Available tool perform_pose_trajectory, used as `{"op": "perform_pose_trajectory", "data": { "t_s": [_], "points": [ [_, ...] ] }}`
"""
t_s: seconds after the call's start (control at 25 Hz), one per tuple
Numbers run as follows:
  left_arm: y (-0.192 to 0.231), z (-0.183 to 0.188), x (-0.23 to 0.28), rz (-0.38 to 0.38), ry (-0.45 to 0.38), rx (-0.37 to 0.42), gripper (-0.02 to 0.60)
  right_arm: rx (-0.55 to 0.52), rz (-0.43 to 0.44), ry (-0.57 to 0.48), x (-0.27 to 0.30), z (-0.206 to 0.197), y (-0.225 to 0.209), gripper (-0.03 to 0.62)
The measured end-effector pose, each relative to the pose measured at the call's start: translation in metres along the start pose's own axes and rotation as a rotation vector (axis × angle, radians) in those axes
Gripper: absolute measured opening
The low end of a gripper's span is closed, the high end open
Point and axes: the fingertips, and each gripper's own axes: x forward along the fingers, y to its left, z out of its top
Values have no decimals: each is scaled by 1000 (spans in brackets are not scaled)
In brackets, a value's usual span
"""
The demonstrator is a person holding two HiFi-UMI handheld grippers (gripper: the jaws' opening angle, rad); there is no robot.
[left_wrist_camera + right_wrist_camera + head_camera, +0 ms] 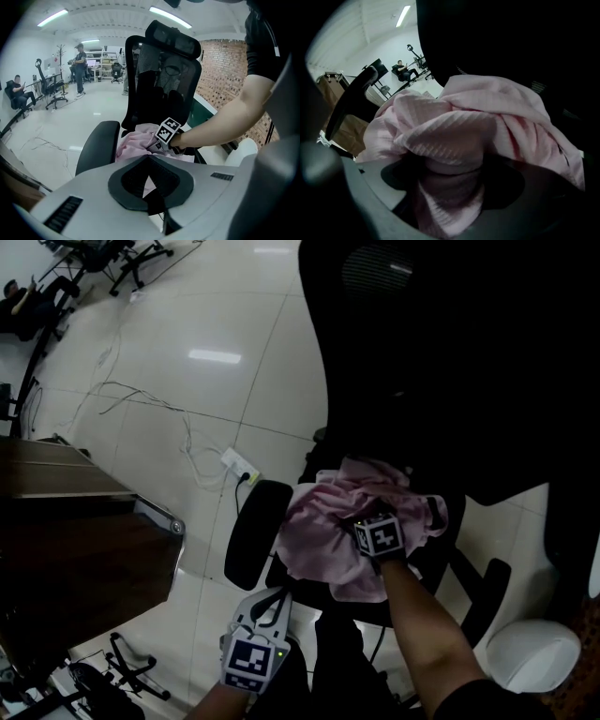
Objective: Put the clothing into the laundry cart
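Pink garment lies crumpled on seat of black office chair, just beside padded armrest. Right claw points steeply down into garment. Its jaws are spread wide, with ribbed pink fabric bunched between them, not pinched. Left claw hovers near armrest, apart from garment, jaws closed together with nothing held. Pale tiled floor surrounds chair, thin cables trailing across it.

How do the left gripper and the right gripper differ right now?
The right gripper is sunk into the pink garment on the office chair, jaws apart with fabric between them; the left gripper hangs short of it, jaws together and empty. Both carry a marker cube.
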Motion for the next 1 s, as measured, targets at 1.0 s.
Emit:
{"op": "perform_pose_trajectory", "data": {
  "t_s": [1.0],
  "points": [
    [9,18,-109,74,-187,19,-2,7,162,-500,-286,58,80,169]
  ]
}}
